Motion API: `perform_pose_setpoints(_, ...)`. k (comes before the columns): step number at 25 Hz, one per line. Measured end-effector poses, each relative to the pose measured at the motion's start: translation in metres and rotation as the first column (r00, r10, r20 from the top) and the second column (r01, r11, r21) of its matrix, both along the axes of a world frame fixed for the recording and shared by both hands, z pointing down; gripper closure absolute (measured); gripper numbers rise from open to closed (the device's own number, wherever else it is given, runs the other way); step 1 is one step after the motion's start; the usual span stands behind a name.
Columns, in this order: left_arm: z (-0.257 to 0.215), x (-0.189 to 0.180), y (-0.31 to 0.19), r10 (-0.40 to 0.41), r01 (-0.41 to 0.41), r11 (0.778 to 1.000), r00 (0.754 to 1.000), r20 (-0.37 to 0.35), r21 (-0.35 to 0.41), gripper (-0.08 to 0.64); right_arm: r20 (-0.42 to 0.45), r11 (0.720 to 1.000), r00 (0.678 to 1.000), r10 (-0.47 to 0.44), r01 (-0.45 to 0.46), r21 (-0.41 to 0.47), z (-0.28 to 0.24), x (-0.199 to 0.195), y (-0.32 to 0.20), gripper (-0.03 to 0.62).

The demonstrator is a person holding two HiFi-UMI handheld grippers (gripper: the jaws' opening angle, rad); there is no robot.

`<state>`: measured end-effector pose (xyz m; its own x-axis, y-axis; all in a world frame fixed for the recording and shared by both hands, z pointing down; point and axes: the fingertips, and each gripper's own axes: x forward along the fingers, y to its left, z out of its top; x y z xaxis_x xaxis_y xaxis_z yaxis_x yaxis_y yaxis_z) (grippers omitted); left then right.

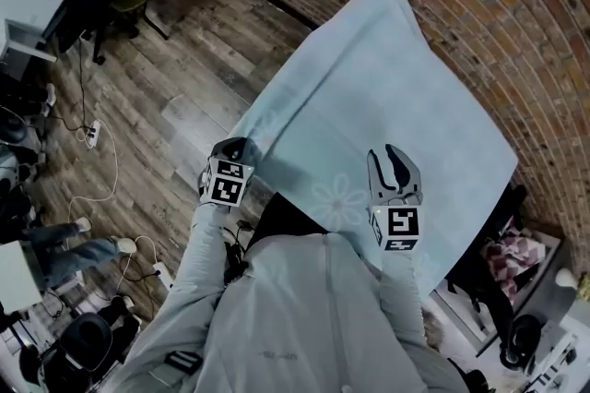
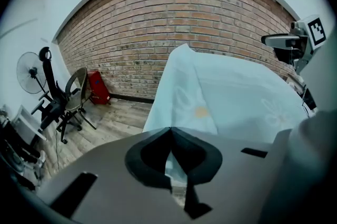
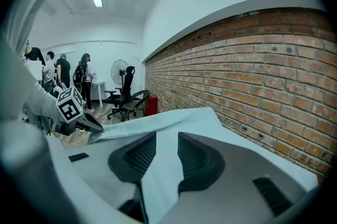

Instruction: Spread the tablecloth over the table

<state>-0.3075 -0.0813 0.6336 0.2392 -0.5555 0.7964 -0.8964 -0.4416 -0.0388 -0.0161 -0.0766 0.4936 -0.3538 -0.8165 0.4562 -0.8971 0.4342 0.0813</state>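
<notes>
Tablecloth (image 1: pixel 387 96) draped over counter, hanging off left side. Left tool (image 1: pixel 235 149) pinched shut on cloth's left edge. Right tool (image 1: pixel 393 166) wide open, cloth between jaws but ungripped. Risk — pulling with left alone skews cloth, drags far corner off counter; thin fabric may slip pinch.

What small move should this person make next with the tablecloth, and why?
Probably close the right gripper on the tablecloth: its fingers stand apart with cloth between them, while the left gripper is shut on the cloth's near edge.
</notes>
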Motion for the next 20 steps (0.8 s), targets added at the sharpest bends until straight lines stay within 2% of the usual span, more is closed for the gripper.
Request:
perform_pose_setpoints(7, -0.025, -0.026, -0.012, -0.047, 0.046, 0.998, 0.999, 0.024, 0.053, 0.535, 0.001, 1.000, 1.000, -0.025, 0.025, -0.010, 0.004, -0.010, -0.005, 0.465)
perform_pose_setpoints(14, -0.047, -0.072, -0.053, -0.107, 0.095, 0.989, 0.989, 0.102, 0.113, 0.535, 0.002, 0.999, 0.999, -0.036, 0.037, -0.024, 0.010, -0.010, -0.007, 0.469)
perform_pose_setpoints(20, -0.038, -0.104, -0.092, -0.104, 0.092, 0.993, 0.978, 0.179, 0.073, 0.535, -0.005, 0.999, 1.000, -0.023, 0.023, -0.038, 0.014, -0.006, -0.015, 0.472)
